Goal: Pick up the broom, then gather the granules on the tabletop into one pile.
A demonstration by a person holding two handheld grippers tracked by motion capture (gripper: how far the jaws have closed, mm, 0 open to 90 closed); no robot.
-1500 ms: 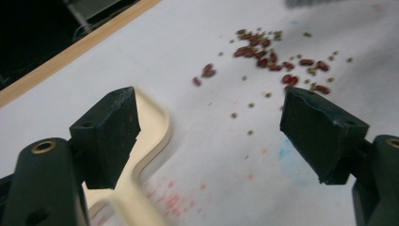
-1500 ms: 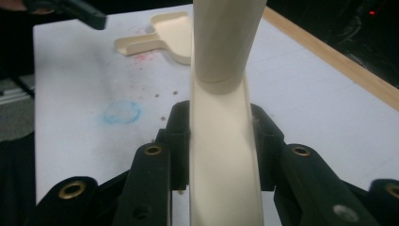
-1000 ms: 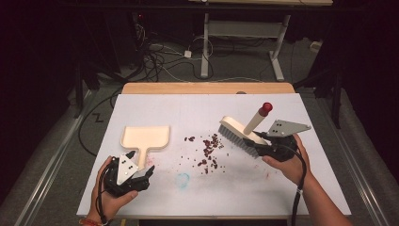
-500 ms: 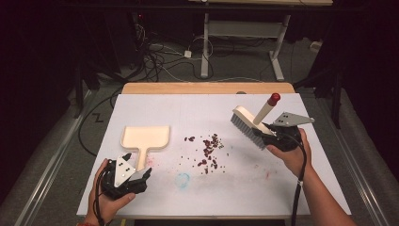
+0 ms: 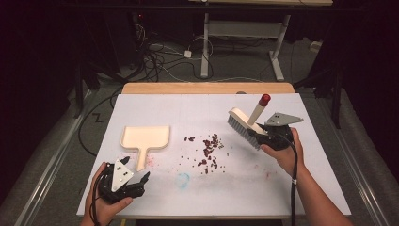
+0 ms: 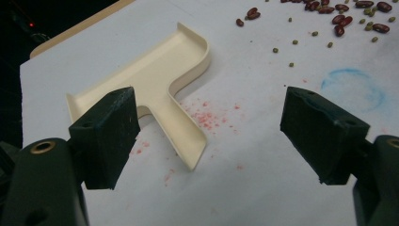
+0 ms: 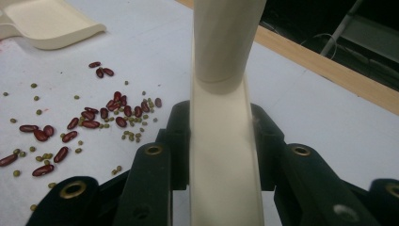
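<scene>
Near edge, at left: left gripper (image 5: 141,181), jaws spread wide over bare white board (image 5: 235,183), holding nothing. Just beyond, cream dustpan (image 5: 143,139) lying flat, handle end nearest the jaws (image 6: 186,150), apart from them. Mid-board: scatter of red beans (image 5: 209,148) with small green ones (image 7: 134,134), between dustpan and brush. At right: right gripper (image 5: 263,136) clamped on the cream brush (image 5: 244,123), lifted and tilted, red-tipped handle up. Bristles cut off in the right gripper view; brush body (image 7: 223,141) blocking the jaw tips there.
</scene>
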